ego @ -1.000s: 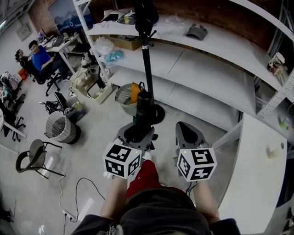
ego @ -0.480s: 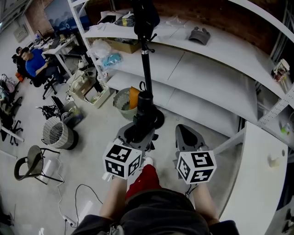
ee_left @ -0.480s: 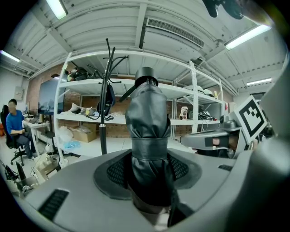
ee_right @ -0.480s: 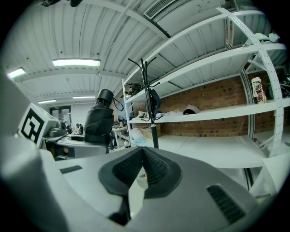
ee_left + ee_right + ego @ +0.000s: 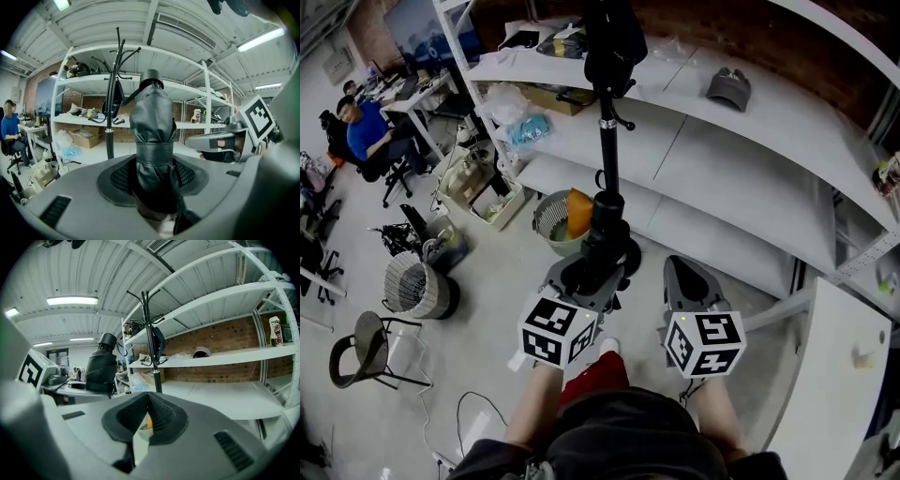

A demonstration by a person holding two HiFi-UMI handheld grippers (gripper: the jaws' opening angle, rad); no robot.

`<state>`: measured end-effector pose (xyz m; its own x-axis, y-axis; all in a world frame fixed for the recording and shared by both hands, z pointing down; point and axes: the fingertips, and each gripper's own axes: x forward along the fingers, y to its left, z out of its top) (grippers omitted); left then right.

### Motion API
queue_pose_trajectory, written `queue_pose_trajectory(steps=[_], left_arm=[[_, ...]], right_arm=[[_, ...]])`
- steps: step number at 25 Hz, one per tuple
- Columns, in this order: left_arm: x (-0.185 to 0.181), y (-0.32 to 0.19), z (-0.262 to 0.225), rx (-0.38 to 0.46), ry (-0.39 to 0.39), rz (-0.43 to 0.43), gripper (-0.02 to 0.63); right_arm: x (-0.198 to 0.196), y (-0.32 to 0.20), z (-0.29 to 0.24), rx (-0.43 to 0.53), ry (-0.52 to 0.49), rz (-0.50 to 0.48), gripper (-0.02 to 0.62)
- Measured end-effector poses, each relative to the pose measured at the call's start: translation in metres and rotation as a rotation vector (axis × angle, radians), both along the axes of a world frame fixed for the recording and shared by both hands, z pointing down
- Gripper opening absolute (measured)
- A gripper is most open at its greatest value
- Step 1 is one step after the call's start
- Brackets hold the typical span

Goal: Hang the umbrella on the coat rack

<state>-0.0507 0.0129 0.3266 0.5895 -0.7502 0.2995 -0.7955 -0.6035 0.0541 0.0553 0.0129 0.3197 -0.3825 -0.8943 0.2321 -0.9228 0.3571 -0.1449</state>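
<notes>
A folded black umbrella (image 5: 598, 246) stands upright between the jaws of my left gripper (image 5: 586, 274), which is shut on its lower part. In the left gripper view the umbrella (image 5: 152, 126) fills the middle, its cap on top, with the left gripper (image 5: 152, 171) around it. The black coat rack (image 5: 607, 141) stands just beyond, a dark item hanging near its top; its hooks (image 5: 115, 61) show left of the umbrella. My right gripper (image 5: 682, 274) hovers beside the left, shut and empty. In its own view the right gripper (image 5: 147, 401) points at the rack (image 5: 150, 333).
White metal shelving (image 5: 750, 169) runs behind the rack, with a grey cap (image 5: 729, 89) on it. A wire basket (image 5: 555, 217) with something orange sits by the rack's base. A seated person (image 5: 361, 127), a chair (image 5: 358, 339) and a wire bin (image 5: 414, 284) are at the left.
Both grippers have moved together toward the coat rack and shelving, and the rack now looks nearer. The umbrella has stayed in the left gripper.
</notes>
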Motion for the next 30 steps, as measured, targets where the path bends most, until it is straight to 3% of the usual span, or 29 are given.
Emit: queue_pose_trajectory(steps=[14,30], left_arm=[[-0.037,-0.107,0.009,-0.020,-0.023,0.053,0.201],[-0.045,-0.144,0.023,-0.044,-0.031,0.119,0.201]], right_arm=[[-0.034,-0.110,0.001,-0.017,0.011,0.056,0.018],[-0.025,-0.144,0.004,-0.033,0.027,0.165,0.018]])
